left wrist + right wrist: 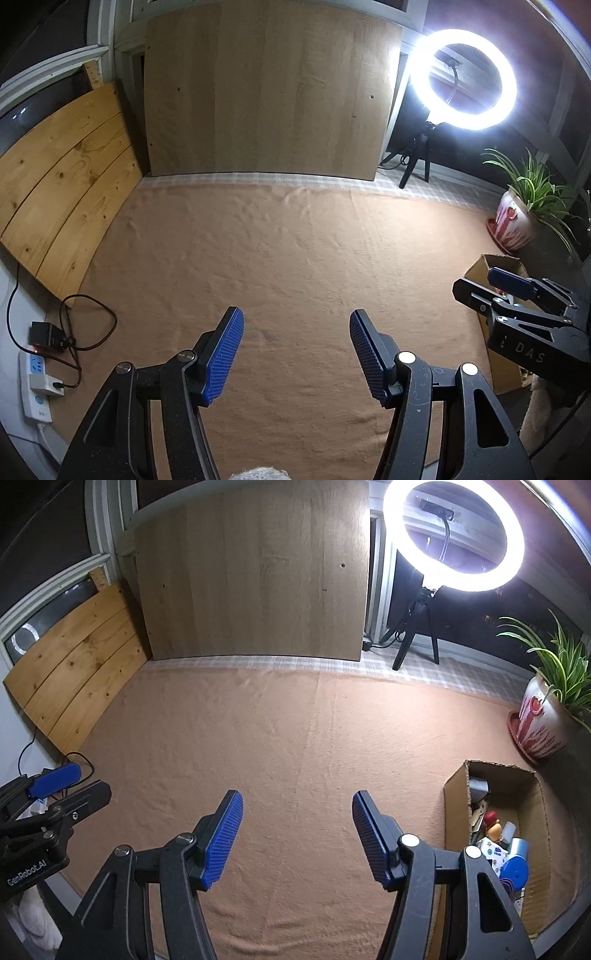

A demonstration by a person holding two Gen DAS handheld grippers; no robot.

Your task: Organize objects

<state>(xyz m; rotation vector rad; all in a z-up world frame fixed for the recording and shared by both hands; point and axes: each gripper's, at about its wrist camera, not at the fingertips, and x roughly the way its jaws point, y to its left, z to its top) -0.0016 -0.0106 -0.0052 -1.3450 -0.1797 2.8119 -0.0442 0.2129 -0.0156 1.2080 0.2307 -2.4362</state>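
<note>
Bare cloth [258, 738] lies ahead; cardboard box [458, 786] and potted plant [543, 720] crowd its right edge.

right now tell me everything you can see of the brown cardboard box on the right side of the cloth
The brown cardboard box is an open-topped rectangular carton with rough, torn-looking corrugated edges. It sits upright on the peach cloth, near its right edge, in front of the red and white plant pot and apart from it. Inside lie small items: a round blue lid, a patterned white packet and a red-topped figure. Neither gripper touches it.
</note>
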